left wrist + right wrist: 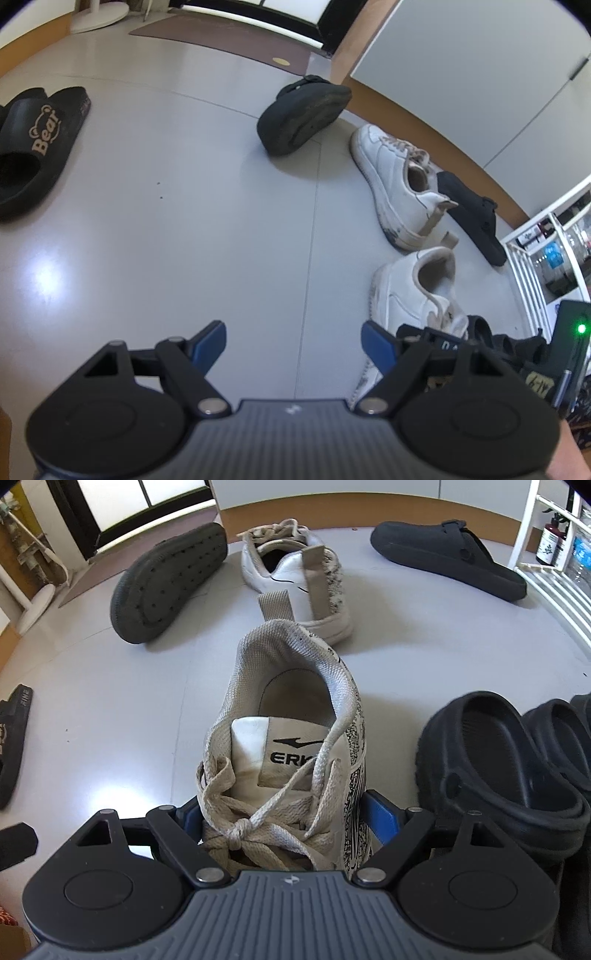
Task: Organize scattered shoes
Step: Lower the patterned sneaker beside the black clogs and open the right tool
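A white laced sneaker lies with its laced front between the fingers of my right gripper. The blue pads sit against both its sides, and its heel points away from me. In the left wrist view this sneaker is at the lower right, with the right gripper over its front. Its mate stands just beyond it, also heel toward me. My left gripper hovers open over bare floor, left of the sneakers, with nothing between its fingers.
A black clog lies tipped with its sole showing. Another black clog stands near a white wire rack. Two black clogs sit close on the right. A black "Bear" slide lies far left. A cabinet borders the floor.
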{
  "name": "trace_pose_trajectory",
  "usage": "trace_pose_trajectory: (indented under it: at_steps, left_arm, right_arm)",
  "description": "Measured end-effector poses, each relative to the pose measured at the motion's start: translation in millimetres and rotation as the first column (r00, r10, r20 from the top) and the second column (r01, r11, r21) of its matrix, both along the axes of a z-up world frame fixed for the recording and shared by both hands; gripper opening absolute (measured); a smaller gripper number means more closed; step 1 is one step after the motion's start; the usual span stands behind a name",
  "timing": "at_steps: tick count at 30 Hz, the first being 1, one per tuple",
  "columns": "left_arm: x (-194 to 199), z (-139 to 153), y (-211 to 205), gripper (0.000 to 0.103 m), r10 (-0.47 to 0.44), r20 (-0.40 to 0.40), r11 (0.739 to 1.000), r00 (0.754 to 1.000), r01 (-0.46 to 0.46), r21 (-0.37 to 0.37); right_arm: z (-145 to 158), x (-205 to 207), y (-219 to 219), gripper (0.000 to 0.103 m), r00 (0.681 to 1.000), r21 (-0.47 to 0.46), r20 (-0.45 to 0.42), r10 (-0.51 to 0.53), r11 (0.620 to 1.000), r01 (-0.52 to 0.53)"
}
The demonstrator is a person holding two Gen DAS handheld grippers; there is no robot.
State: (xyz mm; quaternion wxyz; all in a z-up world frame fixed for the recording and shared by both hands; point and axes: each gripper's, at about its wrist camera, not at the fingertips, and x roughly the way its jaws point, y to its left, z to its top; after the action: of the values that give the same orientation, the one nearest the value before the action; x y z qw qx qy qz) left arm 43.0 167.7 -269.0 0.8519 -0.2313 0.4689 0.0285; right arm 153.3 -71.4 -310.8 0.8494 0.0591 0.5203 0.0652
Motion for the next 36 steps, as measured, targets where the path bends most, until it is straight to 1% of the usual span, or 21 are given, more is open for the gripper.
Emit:
trace_pose_trajectory:
  at_steps: [7, 14, 18, 20, 23, 26, 29, 36]
  left_arm:
    - [-0.6, -0.4, -2.4, 0.082, -0.004, -0.002, 1.0, 1.0, 0.004, -0.001]
    - [-0.9, -0.6, -2.6, 0.082, 0.003, -0.005, 1.0, 1.0, -0.003, -0.006]
    - [-0.2, -0.1, -4.0, 0.082, 0.003, -0.002, 1.0, 1.0, -0.003, -0.01]
    - [0.2, -0.4, -4.8, 0.082, 0.002, -0.003, 1.0, 1.0, -0.002, -0.012]
    - [1.6, -0.9, -6.3, 0.082, -0.001, -0.003, 1.0, 1.0, 0.0, -0.015]
    - [1.9, -0.1, -8.5, 0.082, -0.006, -0.001, 1.0, 1.0, 0.006, -0.014]
    - [1.7, -0.4, -9.9, 0.082, -0.008, -0.003, 1.0, 1.0, 0.008, -0.013]
    - [3.6, -0.7, -12.5, 0.082, -0.009, -0.003, 1.0, 1.0, 0.009, -0.018]
  right_arm:
    - [-3.7, -4.7, -10.9, 0.09, 1.0, -0.008, 0.001, 0.018, 1.0, -0.018]
    - [-3.3, -3.7, -13.7, 0.09, 1.0, -0.026, -0.011, -0.001, 1.0, 0.0]
    - [-2.2, -2.7, -15.4, 0.091, 0.999, -0.024, -0.041, -0.031, 0.999, 0.03]
    - [0.5, -5.8, -13.1, 0.091, 0.997, -0.021, -0.075, -0.026, 0.999, 0.024]
    - [0.7, -18.3, -9.3, 0.091, 0.995, -0.035, -0.094, -0.017, 0.999, 0.014]
    - [-2.8, -28.1, -7.5, 0.092, 0.996, -0.052, -0.093, -0.007, 0.999, 0.002]
    - [-6.7, -36.2, -7.0, 0.093, 0.997, -0.067, -0.076, 0.034, 0.997, -0.039]
    - [-5.0, -36.4, -7.8, 0.091, 0.994, -0.072, -0.094, 0.048, 0.996, -0.055]
